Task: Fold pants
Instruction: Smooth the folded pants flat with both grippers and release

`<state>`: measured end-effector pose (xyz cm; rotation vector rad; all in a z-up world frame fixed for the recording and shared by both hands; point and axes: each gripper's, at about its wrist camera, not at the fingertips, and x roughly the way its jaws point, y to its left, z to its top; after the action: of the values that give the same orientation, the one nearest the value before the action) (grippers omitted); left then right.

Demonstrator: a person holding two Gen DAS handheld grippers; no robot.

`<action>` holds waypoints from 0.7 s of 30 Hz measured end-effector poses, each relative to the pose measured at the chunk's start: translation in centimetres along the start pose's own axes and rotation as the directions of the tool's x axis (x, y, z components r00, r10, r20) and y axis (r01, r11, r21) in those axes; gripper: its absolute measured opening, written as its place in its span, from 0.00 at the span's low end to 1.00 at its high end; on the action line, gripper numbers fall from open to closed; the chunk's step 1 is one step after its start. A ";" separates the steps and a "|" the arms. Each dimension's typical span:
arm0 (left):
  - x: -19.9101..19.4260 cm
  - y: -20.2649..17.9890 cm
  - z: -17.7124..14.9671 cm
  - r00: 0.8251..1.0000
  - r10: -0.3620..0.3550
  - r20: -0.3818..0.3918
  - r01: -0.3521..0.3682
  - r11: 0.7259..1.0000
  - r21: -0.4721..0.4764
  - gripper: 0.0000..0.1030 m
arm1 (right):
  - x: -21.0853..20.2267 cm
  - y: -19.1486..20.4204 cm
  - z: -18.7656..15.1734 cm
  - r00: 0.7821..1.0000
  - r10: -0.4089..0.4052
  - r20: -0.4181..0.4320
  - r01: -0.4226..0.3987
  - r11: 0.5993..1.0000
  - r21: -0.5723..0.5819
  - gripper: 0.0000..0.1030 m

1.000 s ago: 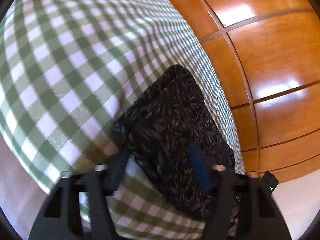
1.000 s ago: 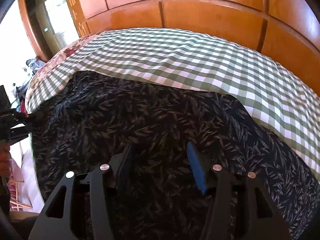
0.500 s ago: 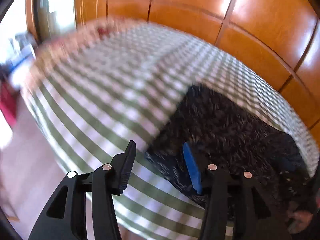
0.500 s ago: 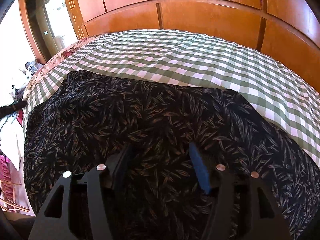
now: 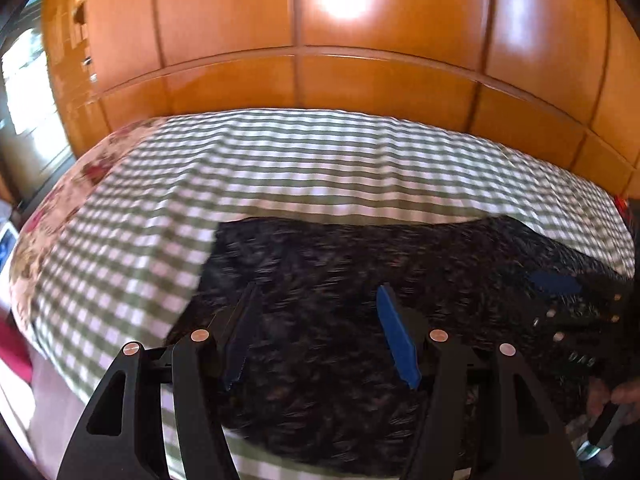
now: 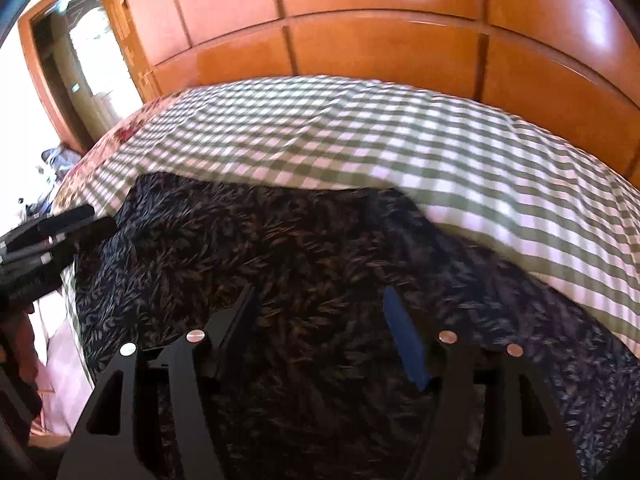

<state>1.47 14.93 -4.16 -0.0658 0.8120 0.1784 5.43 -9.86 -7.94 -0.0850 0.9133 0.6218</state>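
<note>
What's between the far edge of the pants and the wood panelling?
Only green checked bedcover, nothing lying on it. The stretch runs from the dark leaf-print pants up to the wood panelling. The right wrist view shows it; the left wrist view agrees.

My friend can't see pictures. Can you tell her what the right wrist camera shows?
Dark leaf-print pants lie spread on a green-and-white checked bedspread. The right gripper hovers open above them, the left gripper at their left edge. Orange wooden panels stand behind.

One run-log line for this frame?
dark leaf-print pants flat on green-checked bedspread | left gripper open | right gripper open | neither gripping
</note>
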 end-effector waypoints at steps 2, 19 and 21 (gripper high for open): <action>0.5 -0.8 0.2 1.000 -0.011 -0.007 0.011 1.000 0.025 0.57 | -0.2 -0.8 0.4 1.000 -0.010 0.006 0.010 1.000 0.022 0.62; 9.3 -1.2 0.6 0.978 -0.045 -0.205 0.054 0.998 0.041 0.57 | 6.0 -3.7 3.0 0.984 -0.172 -0.044 0.171 0.985 -0.032 0.49; 10.1 -0.5 0.5 0.975 -0.076 -0.210 0.075 0.997 -0.014 0.59 | 6.0 -3.7 2.8 0.983 -0.178 -0.033 0.177 0.983 -0.037 0.49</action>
<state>8.73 15.80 -11.14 -0.1227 1.0190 0.1030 12.12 -9.17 -11.46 -0.2068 0.9190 0.4708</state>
